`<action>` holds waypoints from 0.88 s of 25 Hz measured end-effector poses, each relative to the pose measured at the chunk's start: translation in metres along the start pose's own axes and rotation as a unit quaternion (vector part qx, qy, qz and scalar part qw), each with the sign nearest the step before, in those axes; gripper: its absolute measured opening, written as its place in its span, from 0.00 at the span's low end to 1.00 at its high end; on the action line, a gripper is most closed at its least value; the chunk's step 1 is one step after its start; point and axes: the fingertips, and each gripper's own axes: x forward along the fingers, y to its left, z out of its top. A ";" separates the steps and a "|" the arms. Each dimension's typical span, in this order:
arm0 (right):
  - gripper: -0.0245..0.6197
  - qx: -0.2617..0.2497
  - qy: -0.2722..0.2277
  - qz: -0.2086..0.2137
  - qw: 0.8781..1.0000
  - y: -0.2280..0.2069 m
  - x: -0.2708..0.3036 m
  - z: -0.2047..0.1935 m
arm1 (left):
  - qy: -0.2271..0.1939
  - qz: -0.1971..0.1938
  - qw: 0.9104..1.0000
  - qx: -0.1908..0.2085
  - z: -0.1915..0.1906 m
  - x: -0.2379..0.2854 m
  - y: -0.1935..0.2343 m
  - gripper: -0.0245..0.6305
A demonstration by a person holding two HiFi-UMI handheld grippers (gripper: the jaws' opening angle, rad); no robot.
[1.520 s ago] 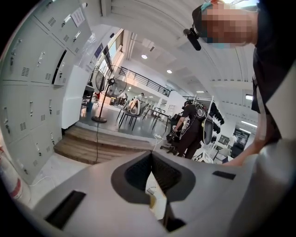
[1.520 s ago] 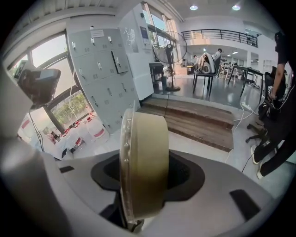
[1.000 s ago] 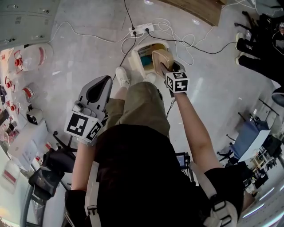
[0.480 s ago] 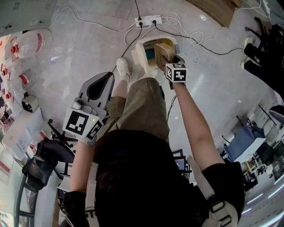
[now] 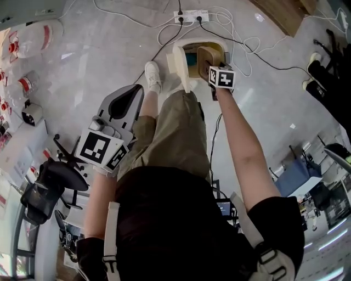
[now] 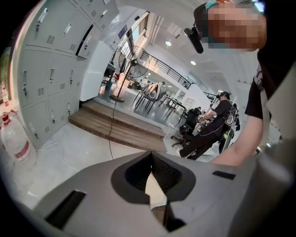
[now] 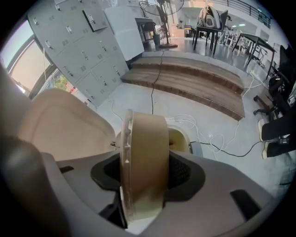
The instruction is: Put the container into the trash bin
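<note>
beige container (image 7: 144, 152) sat clamped on its edge in our right tongs (image 7: 147, 183). the jaws were spread wide around it, and it hung right above the open trash bin (image 5: 210, 43), whose lid was flipped up on the left in the head view. our left tongs (image 5: 131, 95) were pinched together with nothing in them, parked beside the left thigh.

we figured the step in hand was the drop. best bet was to get the container well inside the rim before easing the jaws apart. standing on edge like that, it looked likely to roll or clip the raised lid, so we'd have centred it over the hole first.

the floor (image 5: 98, 60) was pale grey and polished. a power strip (image 5: 189, 16) and loose white cables (image 5: 247, 46) lay just past the bin. water jugs (image 5: 38, 35) stood off to the left, an office chair (image 5: 46, 186) was behind us, and grey lockers (image 6: 46, 69) and a wooden step (image 6: 115, 125) were further out.
</note>
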 end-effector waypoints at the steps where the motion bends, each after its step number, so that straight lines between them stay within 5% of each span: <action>1: 0.39 0.003 0.003 -0.001 1.000 -0.001 0.005 0.001 | 0.001 0.001 1.000 -0.003 -0.002 0.002 0.002 0.05; 22: 0.40 0.007 0.073 -0.005 0.997 -0.006 0.096 -0.018 | 0.021 0.046 0.997 -0.062 -0.053 0.012 0.061 0.05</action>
